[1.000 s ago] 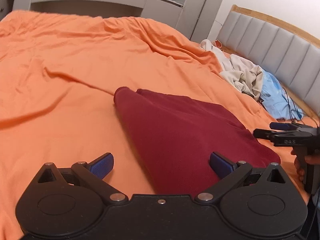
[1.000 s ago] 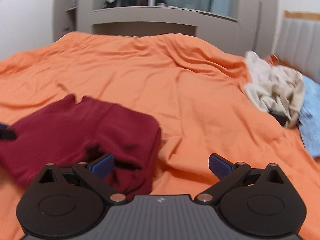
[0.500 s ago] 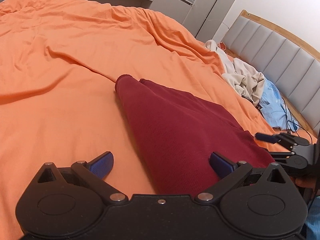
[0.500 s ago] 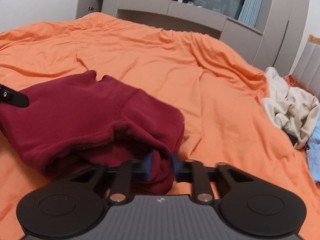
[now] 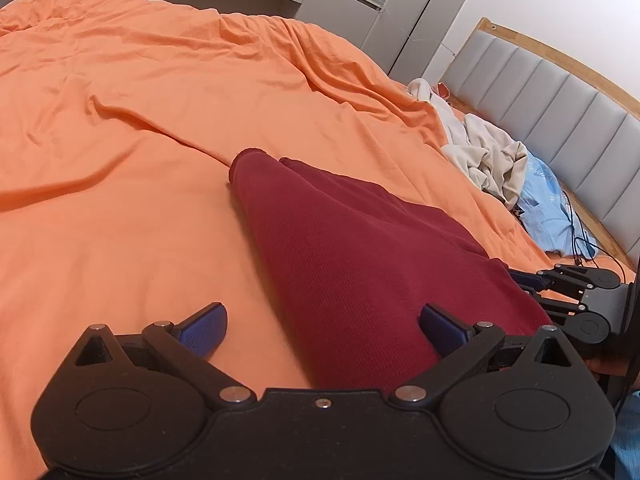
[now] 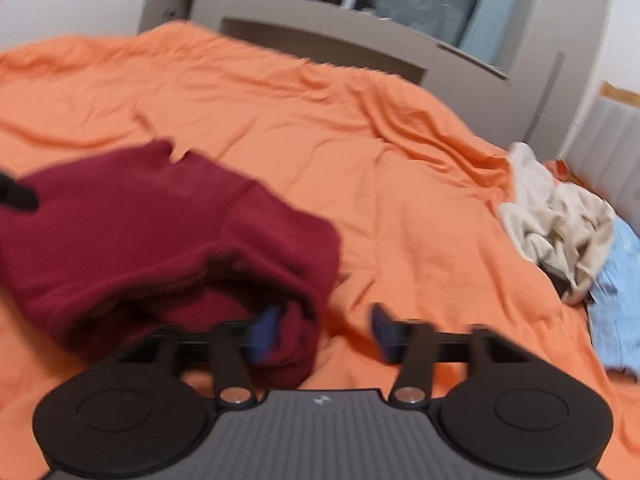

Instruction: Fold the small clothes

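Observation:
A dark red garment (image 5: 360, 256) lies folded on the orange bed cover (image 5: 140, 120). My left gripper (image 5: 322, 326) is open at its near edge, the right pad over the cloth, the left over the cover. The right gripper shows at the garment's right side in the left wrist view (image 5: 528, 284). In the right wrist view the garment (image 6: 152, 216) lies to the left, and my right gripper (image 6: 324, 332) is open, its left finger (image 6: 264, 330) against the garment's bunched corner. The view is blurred.
A heap of cream clothes (image 5: 484, 152) and a light blue garment (image 5: 548, 204) lie by the grey padded headboard (image 5: 560, 104). A black cable (image 5: 580, 236) trails there. Grey cabinets (image 6: 360, 40) stand beyond the bed's far edge.
My right gripper shut on the garment's corner half a second ago and has now opened. The left gripper stays open and has barely moved.

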